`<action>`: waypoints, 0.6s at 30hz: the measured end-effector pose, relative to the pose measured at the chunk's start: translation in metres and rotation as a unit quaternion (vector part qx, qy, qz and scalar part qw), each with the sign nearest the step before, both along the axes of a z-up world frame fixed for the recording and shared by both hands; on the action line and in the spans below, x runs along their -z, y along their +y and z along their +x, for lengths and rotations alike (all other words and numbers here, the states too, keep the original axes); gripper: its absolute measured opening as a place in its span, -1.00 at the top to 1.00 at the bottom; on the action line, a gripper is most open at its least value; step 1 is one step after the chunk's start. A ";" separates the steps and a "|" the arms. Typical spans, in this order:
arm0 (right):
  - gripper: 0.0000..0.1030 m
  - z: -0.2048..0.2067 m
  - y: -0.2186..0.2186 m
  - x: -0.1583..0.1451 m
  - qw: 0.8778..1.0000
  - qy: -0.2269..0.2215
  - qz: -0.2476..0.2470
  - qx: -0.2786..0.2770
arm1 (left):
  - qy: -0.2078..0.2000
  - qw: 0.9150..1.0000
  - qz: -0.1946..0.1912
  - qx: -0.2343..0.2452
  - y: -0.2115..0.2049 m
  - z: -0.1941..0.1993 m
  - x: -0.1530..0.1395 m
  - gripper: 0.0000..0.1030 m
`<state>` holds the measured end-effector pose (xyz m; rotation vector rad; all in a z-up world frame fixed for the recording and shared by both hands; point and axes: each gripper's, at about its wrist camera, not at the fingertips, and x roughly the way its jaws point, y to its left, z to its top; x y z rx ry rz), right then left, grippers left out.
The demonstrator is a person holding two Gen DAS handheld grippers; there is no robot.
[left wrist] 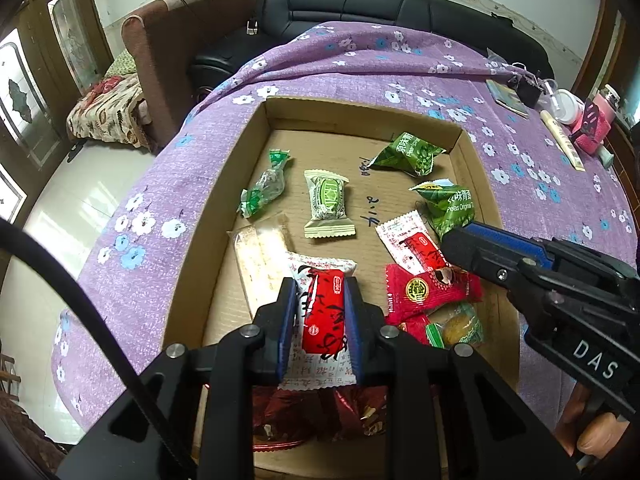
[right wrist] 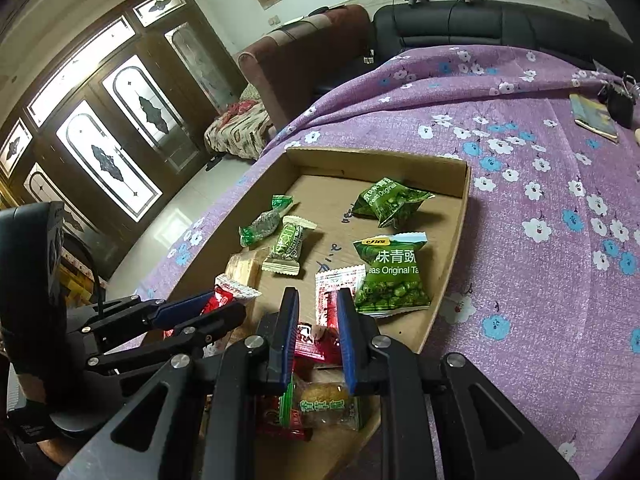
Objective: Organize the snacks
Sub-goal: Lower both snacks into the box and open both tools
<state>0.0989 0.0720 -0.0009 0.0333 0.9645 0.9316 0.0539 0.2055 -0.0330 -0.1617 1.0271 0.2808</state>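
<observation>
Left gripper (left wrist: 320,316) clamped on red-and-white packet (left wrist: 325,312), near end of box (left wrist: 224,184); right gripper (right wrist: 318,334) clenched, empty, above red wrappers (right wrist: 316,346); pea bags (right wrist: 394,272) far right

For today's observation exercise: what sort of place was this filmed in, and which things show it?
Most likely a home living room: a black leather sofa, a brown armchair and a table under a purple floral cloth with a cardboard snack tray.

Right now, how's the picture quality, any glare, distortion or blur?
Left wrist view: strong fisheye bend, dark corners, the cardboard tray sharp, the gripper body at the bottom soft. Right wrist view: same bend; the door's glass panes blow out white, and the pea packet print reads clearly.
</observation>
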 end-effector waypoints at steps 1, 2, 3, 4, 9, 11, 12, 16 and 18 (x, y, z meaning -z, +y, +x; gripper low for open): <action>0.66 0.000 0.000 0.000 1.000 0.000 0.000 -0.001 | 0.000 1.000 0.000 0.000 0.000 0.000 0.000 0.50; 0.66 0.000 0.000 0.001 1.000 0.001 0.000 -0.001 | 0.000 1.000 -0.001 0.000 0.000 0.001 0.000 0.50; 0.66 0.000 0.000 0.001 1.000 0.001 -0.001 -0.002 | 0.001 1.000 -0.001 0.000 0.000 0.001 0.001 0.50; 0.66 0.000 0.000 0.001 1.000 0.001 -0.001 -0.002 | 0.001 1.000 -0.001 0.000 0.000 0.002 0.001 0.50; 0.66 0.000 0.003 0.006 1.000 0.007 -0.006 -0.004 | 0.009 1.000 -0.007 0.000 0.000 0.007 0.006 0.50; 0.66 0.001 0.003 0.009 1.000 0.009 -0.008 -0.005 | 0.011 1.000 -0.007 0.001 0.000 0.008 0.007 0.50; 0.66 0.001 0.003 0.010 1.000 0.010 -0.009 -0.004 | 0.012 1.000 -0.008 0.000 0.000 0.009 0.008 0.50; 0.66 0.002 0.001 0.013 1.000 0.015 -0.011 -0.001 | 0.019 1.000 -0.009 0.003 0.000 0.011 0.011 0.50; 0.66 0.002 -0.002 0.012 1.000 0.015 -0.008 0.002 | 0.024 1.000 -0.011 0.002 0.001 0.013 0.014 0.50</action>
